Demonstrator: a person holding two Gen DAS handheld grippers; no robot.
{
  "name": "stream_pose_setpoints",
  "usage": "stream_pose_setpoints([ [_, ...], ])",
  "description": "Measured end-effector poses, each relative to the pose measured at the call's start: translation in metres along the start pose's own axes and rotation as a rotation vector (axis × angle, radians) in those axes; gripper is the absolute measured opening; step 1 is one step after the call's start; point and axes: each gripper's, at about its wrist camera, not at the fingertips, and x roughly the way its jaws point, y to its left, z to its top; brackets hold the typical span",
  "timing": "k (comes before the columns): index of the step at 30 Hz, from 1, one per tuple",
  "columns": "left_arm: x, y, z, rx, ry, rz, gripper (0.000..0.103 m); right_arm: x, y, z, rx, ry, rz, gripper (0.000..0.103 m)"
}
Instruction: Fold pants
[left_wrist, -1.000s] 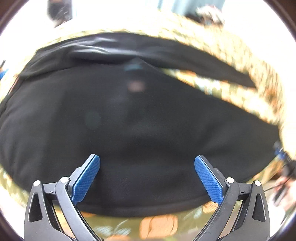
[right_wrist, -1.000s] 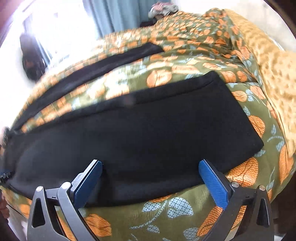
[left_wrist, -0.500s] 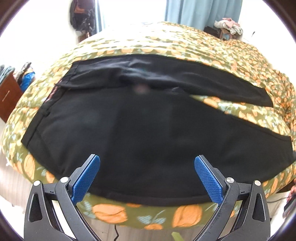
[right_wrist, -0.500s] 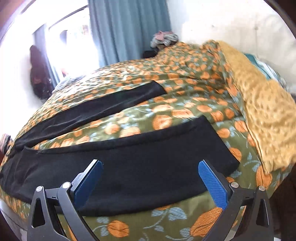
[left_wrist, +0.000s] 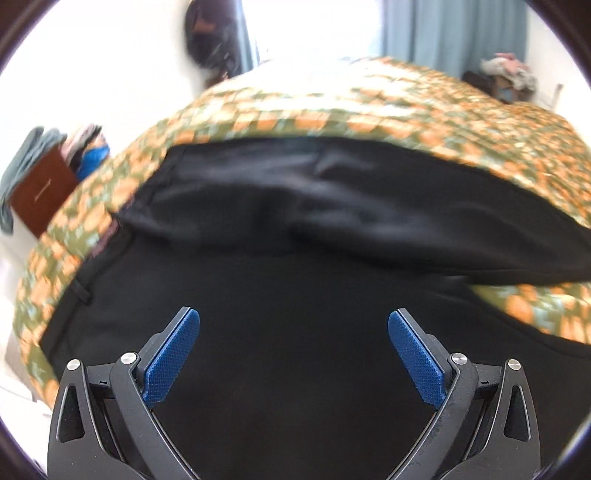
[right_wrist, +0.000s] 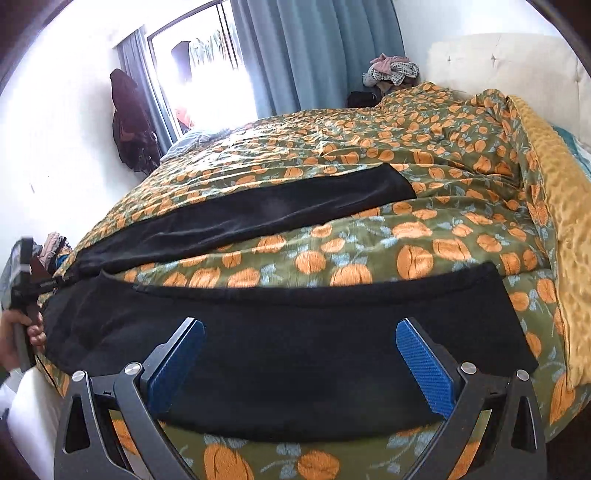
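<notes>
Black pants (right_wrist: 295, 332) lie spread flat on a bed, legs apart in a V. The near leg crosses the right wrist view; the far leg (right_wrist: 258, 214) runs behind it. In the left wrist view the pants (left_wrist: 295, 295) fill the frame, with the waist end at the left and the far leg (left_wrist: 369, 206) wrinkled above. My left gripper (left_wrist: 293, 321) is open over the upper part of the near leg, holding nothing. My right gripper (right_wrist: 299, 332) is open above the lower part of the near leg, empty too.
The bed carries a green cover with orange pumpkins (right_wrist: 369, 258) and a yellow blanket (right_wrist: 565, 229) at the right. A person's hand (right_wrist: 22, 332) holds the other gripper at the left edge. Blue curtains (right_wrist: 314, 51), a window and a brown cabinet (left_wrist: 40, 192) stand around.
The left gripper has moved forward and down over the pants' upper part, and its view is blurred. The right gripper has pulled back and tilted up, showing more of the room. Both stay open.
</notes>
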Motion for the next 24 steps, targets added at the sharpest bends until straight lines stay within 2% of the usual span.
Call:
stream_pose_setpoints([
  [2, 0.023, 0.006, -0.008, -0.012, 0.043, -0.003, 0.103, 0.018, -0.020, 0.036, 0.047, 0.018, -0.003, 0.103],
  [4, 0.023, 0.010, -0.014, -0.019, -0.022, -0.007, 0.103, 0.045, -0.045, 0.068, 0.111, 0.081, -0.002, 0.103],
  [6, 0.023, 0.009, -0.018, -0.013, -0.045, 0.008, 0.103, 0.084, -0.077, 0.104, 0.179, 0.155, 0.007, 0.103],
  [10, 0.025, 0.005, -0.022, -0.005, -0.084, 0.026, 0.103, 0.157, -0.121, 0.172, 0.152, 0.247, -0.074, 0.102],
  [12, 0.026, 0.005, -0.023, -0.004, -0.088, 0.028, 0.103, 0.192, -0.136, 0.202, 0.139, 0.293, -0.094, 0.092],
  [13, 0.026, 0.005, -0.023, -0.003, -0.091, 0.029, 0.103, 0.205, -0.142, 0.213, 0.139, 0.309, -0.101, 0.082],
  [14, 0.027, 0.004, -0.022, -0.002, -0.093, 0.031, 0.103, 0.222, -0.147, 0.226, 0.148, 0.325, -0.101, 0.076],
  [17, 0.027, 0.000, -0.024, 0.002, -0.103, 0.039, 0.103, 0.260, -0.151, 0.244, 0.151, 0.353, -0.089, 0.069],
  [19, 0.028, -0.001, -0.025, 0.004, -0.110, 0.044, 0.103, 0.284, -0.147, 0.247, 0.102, 0.391, -0.124, 0.064],
  [22, 0.029, -0.001, -0.026, 0.003, -0.115, 0.044, 0.103, 0.312, -0.147, 0.250, 0.042, 0.413, -0.200, 0.065],
  [24, 0.029, -0.001, -0.026, 0.002, -0.116, 0.044, 0.103, 0.324, -0.154, 0.244, 0.073, 0.438, -0.168, 0.063],
])
